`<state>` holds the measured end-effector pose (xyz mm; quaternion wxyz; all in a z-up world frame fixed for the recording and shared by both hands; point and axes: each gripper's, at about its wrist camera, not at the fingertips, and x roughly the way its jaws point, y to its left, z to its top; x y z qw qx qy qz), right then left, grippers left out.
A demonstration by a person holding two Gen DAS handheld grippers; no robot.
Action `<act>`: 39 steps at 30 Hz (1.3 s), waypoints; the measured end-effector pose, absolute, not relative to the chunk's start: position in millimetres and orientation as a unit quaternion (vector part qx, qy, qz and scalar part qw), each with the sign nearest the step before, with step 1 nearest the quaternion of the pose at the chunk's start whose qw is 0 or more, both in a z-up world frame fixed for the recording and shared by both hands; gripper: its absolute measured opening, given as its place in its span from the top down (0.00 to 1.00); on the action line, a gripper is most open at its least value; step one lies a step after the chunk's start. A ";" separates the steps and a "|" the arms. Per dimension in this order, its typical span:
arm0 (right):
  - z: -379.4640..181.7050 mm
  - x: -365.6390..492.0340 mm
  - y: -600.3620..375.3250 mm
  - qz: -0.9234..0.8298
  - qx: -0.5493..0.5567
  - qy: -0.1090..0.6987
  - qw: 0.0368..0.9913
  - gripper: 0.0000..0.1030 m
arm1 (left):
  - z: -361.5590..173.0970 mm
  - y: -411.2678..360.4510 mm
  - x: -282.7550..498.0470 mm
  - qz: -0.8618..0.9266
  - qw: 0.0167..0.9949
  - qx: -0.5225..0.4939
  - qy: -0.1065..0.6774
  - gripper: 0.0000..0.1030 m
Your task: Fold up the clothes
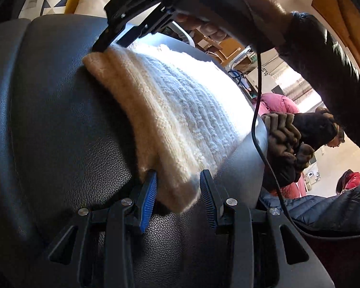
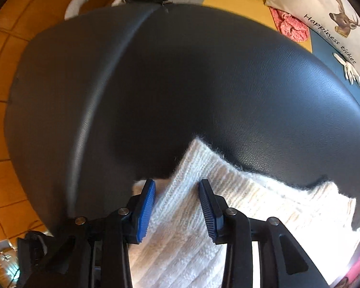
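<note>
Two grippers, both spread, straddle edges of a white knit sweater (image 1: 180,120) folded on a black leather seat (image 1: 60,120): left gripper (image 1: 177,196) lower centre, right gripper (image 2: 176,206) lower centre.

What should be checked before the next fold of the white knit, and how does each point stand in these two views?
1. Left gripper open around the near end of the white knit garment: ok.
2. Right gripper open over the garment's far end: ok.
3. Garment lies flat on the black leather surface: ok, already folded into a long strip.
4. Fabric actually between the pads: cannot tell.
5. Black cable clear of the garment: not ok, it hangs across the far edge.
</note>
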<state>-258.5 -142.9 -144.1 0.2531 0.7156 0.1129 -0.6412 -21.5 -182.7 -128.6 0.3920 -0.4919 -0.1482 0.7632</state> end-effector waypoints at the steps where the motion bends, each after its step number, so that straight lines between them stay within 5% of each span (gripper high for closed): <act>1: -144.2 -259.5 -140.8 -0.643 0.716 0.100 0.254 0.59 | -128.7 -183.3 -21.1 0.763 0.391 -0.492 -0.149 0.62; 5: -143.9 -265.6 -126.1 -0.642 0.720 0.010 0.263 0.39 | -129.9 -183.9 -18.2 0.763 0.388 -0.492 -0.156 0.62; 11: -140.4 -248.1 -136.5 -0.652 0.687 0.015 0.322 0.00 | -131.3 -186.8 -12.7 0.763 0.381 -0.496 -0.162 0.62; 18: -133.3 -245.3 -132.0 -0.661 0.687 0.018 0.302 0.01 | -132.6 -186.6 -5.6 0.763 0.375 -0.502 -0.163 0.62; 21: -127.0 -242.3 -126.0 -0.675 0.680 0.026 0.287 0.10 | -133.0 -185.8 -3.3 0.762 0.372 -0.504 -0.164 0.62; 24: -119.4 -243.7 -111.9 -0.695 0.674 0.030 0.248 0.56 | -132.7 -183.8 -2.3 0.762 0.371 -0.505 -0.165 0.62; 25: -118.0 -244.1 -107.9 -0.698 0.674 0.047 0.237 0.80 | -132.2 -182.7 -2.1 0.762 0.370 -0.506 -0.163 0.62; 26: -117.5 -245.0 -103.4 -0.700 0.674 0.055 0.228 0.89 | -131.9 -181.7 -1.8 0.762 0.370 -0.506 -0.161 0.62; 33: -104.4 -234.6 -106.4 -0.728 0.643 0.085 0.222 0.95 | -129.2 -182.0 -0.2 0.762 0.364 -0.511 -0.160 0.62; 39: -59.8 -203.1 -73.1 -0.770 0.584 0.028 0.255 0.95 | -117.9 -188.3 -0.8 0.776 0.367 -0.493 -0.141 0.62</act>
